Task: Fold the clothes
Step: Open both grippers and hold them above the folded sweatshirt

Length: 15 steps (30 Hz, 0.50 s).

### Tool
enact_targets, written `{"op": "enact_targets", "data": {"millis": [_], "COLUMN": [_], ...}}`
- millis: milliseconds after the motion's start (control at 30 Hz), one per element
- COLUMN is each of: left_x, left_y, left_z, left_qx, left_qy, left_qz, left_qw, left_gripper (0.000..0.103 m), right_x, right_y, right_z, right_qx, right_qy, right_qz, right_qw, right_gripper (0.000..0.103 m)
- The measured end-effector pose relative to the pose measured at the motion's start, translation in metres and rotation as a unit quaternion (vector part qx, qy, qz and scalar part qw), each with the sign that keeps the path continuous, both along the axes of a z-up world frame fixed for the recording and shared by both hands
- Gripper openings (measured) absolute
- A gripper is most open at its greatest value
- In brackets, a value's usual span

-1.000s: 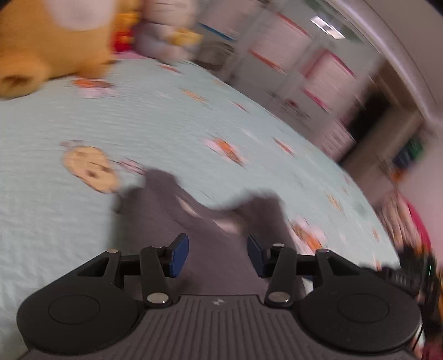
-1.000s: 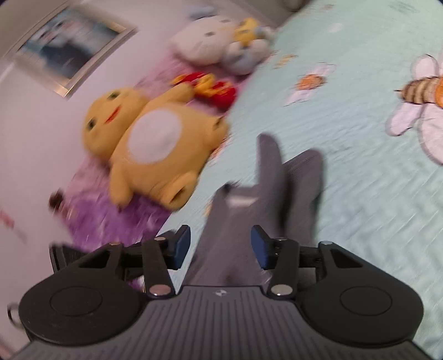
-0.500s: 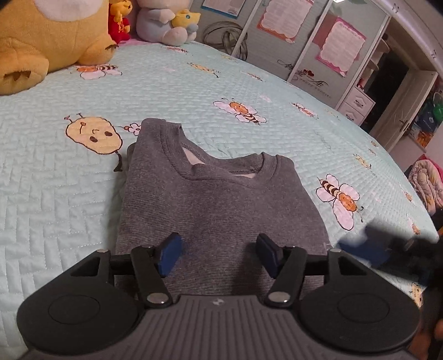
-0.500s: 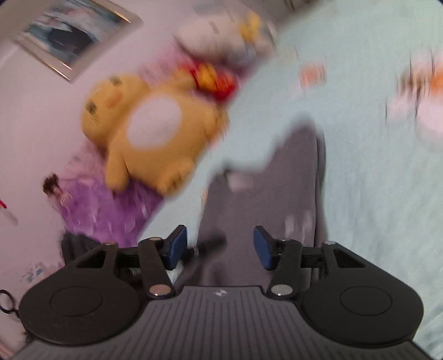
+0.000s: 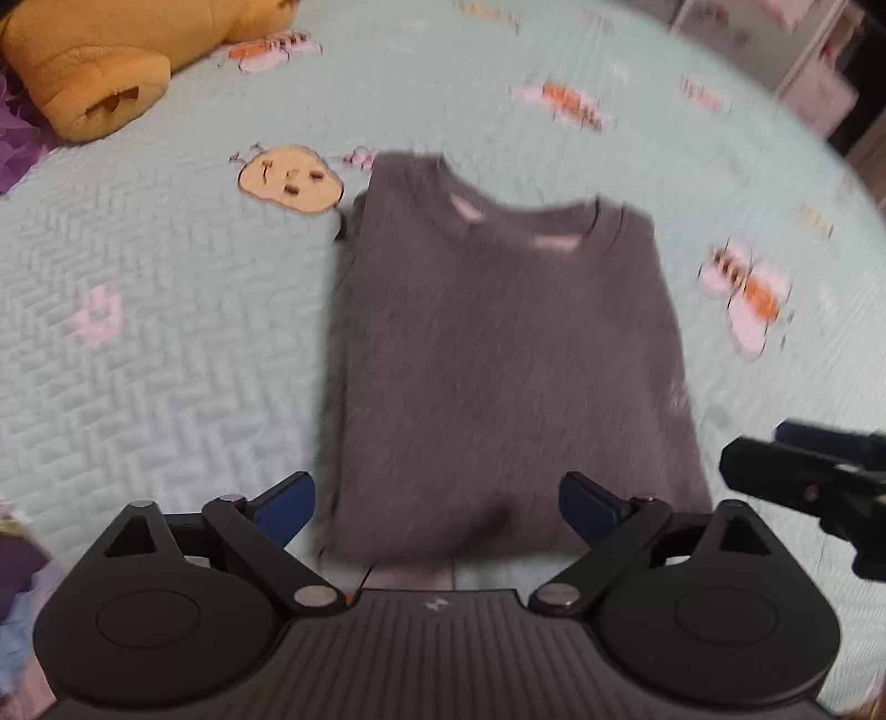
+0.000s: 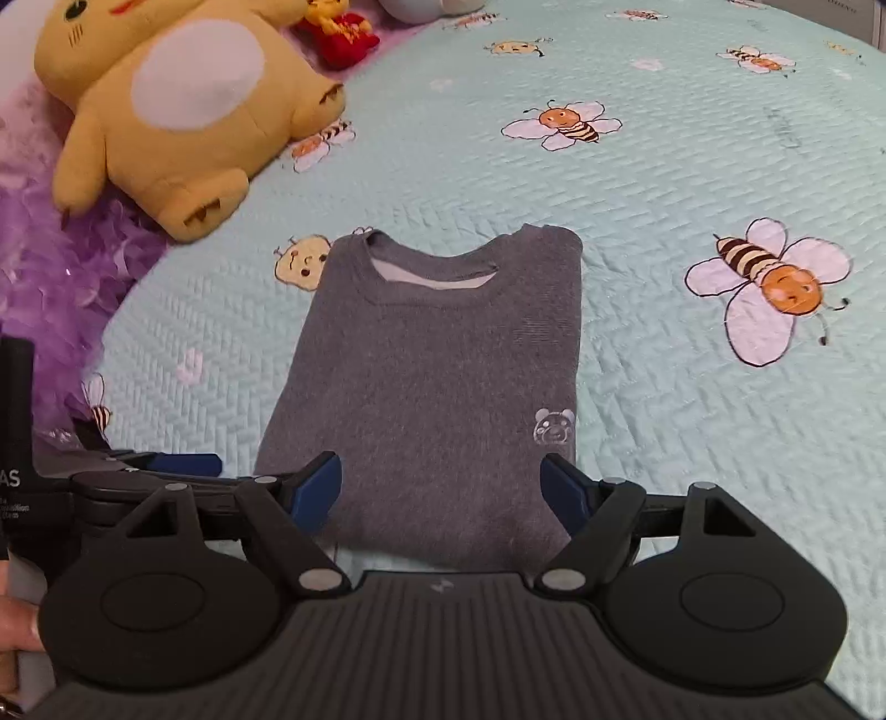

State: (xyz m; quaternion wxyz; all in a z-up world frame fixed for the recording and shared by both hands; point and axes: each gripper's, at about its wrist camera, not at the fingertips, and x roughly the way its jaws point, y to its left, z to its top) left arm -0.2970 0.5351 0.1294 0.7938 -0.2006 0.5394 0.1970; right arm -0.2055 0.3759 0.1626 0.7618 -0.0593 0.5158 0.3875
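Both grippers are letting go at the same time. The left gripper [image 5: 434,501] is spreading about as wide as it goes, and a second ago it was only half that, sitting low over a blurry grey heap; nothing sits between its blue pads now, they just frame the near hem from above. The right gripper [image 6: 440,487] is also opening, a bit less wide, nothing pinched, and a second ago it was down close over the bunched fabric while now it looks at the whole garment from higher up. The grey sweatshirt [image 6: 443,387] has gone from a crumpled lump to a neat flat rectangle, collar pointing at the far side of the bed, sleeves tucked out of sight, little bear logo near its right edge. My read is the last fold just landed and this one is basically done, maybe a quick smoothing left. It lies roughly mid-bed on the mint quilted bedspread [image 6: 692,183] with cartoon bees all over it. Left to right along the far edge: purple fluffy stuff [image 6: 50,266], a big yellow plush [image 6: 183,111], a small red toy [image 6: 343,33]. Wardrobe doors show blurry past the bed's far right corner in the left view.
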Motion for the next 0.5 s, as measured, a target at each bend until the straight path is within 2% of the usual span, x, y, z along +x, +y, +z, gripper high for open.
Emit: {"op": "enact_targets", "data": {"millis": [67,133,233,500], "left_x": [-0.002,-0.007,-0.013,-0.013], "left_y": [-0.003,-0.008,-0.016,-0.013], "left_z": [0.008,0.017,0.028,0.034], "left_qx": [0.006,0.010,0.048,0.078], "left_qy": [0.024,0.023,0.033,0.051], "left_qz": [0.003,-0.005,-0.014,-0.021], "left_qw": [0.9997,0.9997,0.9982,0.9955], "left_gripper": [0.102,0.101,0.101,0.101], "right_x": [-0.009,-0.022,-0.035,-0.045], "right_y": [0.001,0.004,0.007,0.011], "right_z": [0.008,0.015,0.025,0.031], "right_qx": [-0.013,-0.026,-0.040,-0.068], "right_qy": [-0.003,-0.014,-0.049,-0.076], "right_qz": [-0.002,0.001,0.004,-0.002], "right_qw": [1.000,1.000,0.998,0.995], "right_gripper": [0.079,0.079,0.079,0.079]}}
